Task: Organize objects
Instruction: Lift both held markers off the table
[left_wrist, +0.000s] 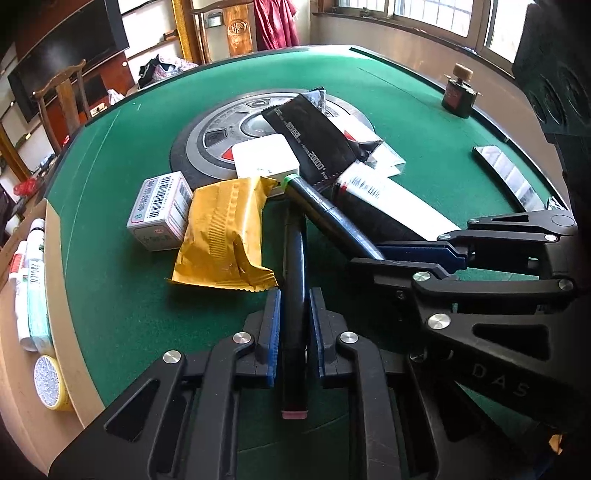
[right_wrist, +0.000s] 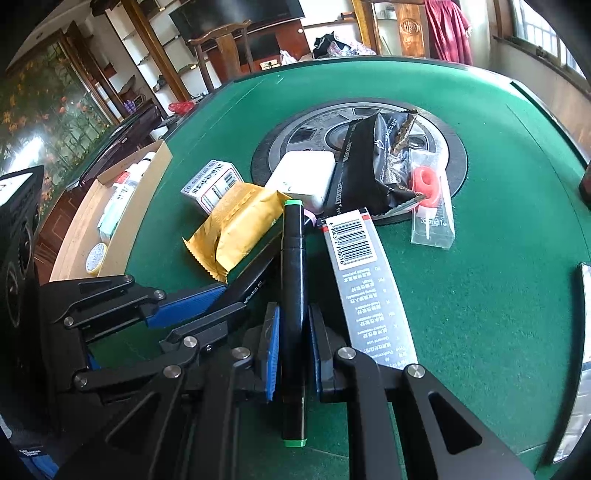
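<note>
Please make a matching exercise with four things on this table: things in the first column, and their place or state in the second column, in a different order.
Column A
1. pink-capped marker
2. green-capped marker
3. yellow packet
4. tape roll

Column B
a. lies on the green felt beside the barcode box
b. between the fingers of the right hand-held gripper
c. in the cardboard tray at the table edge
d. between the fingers of the left hand-held gripper

Pairs: 1-d, 2-b, 3-a, 4-c

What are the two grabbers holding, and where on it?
Each holds a black marker by its middle. The left gripper grips the pink-capped marker; the right gripper grips the green-capped marker.
</note>
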